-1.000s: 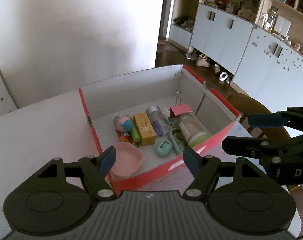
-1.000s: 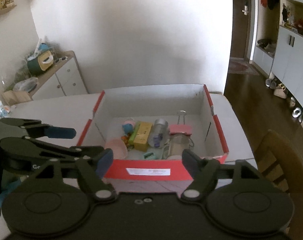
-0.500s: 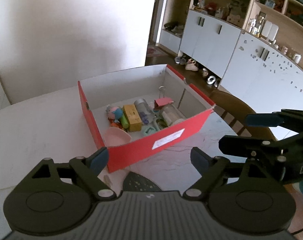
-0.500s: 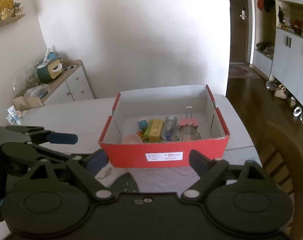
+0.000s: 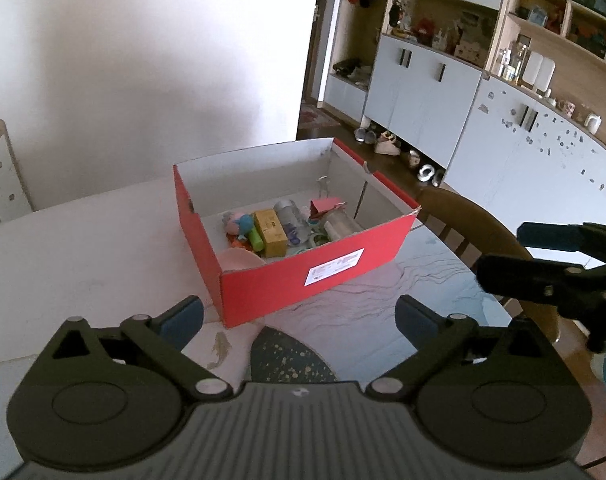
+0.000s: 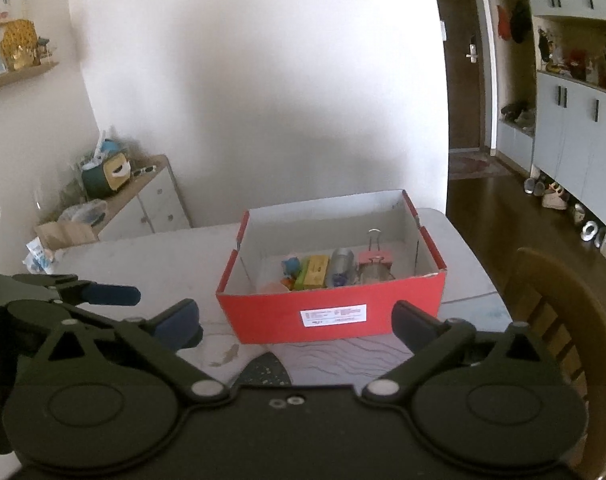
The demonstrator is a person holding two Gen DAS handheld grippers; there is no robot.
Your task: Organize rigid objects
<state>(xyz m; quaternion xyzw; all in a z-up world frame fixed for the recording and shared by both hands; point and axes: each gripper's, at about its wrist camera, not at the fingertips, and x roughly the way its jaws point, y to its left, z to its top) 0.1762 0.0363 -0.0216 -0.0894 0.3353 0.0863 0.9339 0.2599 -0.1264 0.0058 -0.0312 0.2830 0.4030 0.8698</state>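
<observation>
Rigid objects fill the red box (image 5: 291,276) on the table (image 5: 83,248). Through the left wrist camera I see a pink bowl (image 5: 239,259), a yellow block (image 5: 270,232), a clear bottle (image 5: 293,220) and a pink binder clip (image 5: 326,205) inside it. My left gripper (image 5: 299,316) hangs short of the box, its jaws opening with nothing between them. The right gripper's arms reach in from the right edge, and a wooden chair (image 5: 463,216) stands beyond the box.

From the right wrist camera, the box (image 6: 331,312) sits straight ahead. My right gripper (image 6: 295,316) is also opening, empty. The left gripper (image 6: 103,295) pokes in at the left, and the chair (image 6: 563,320) crowds the right side.
</observation>
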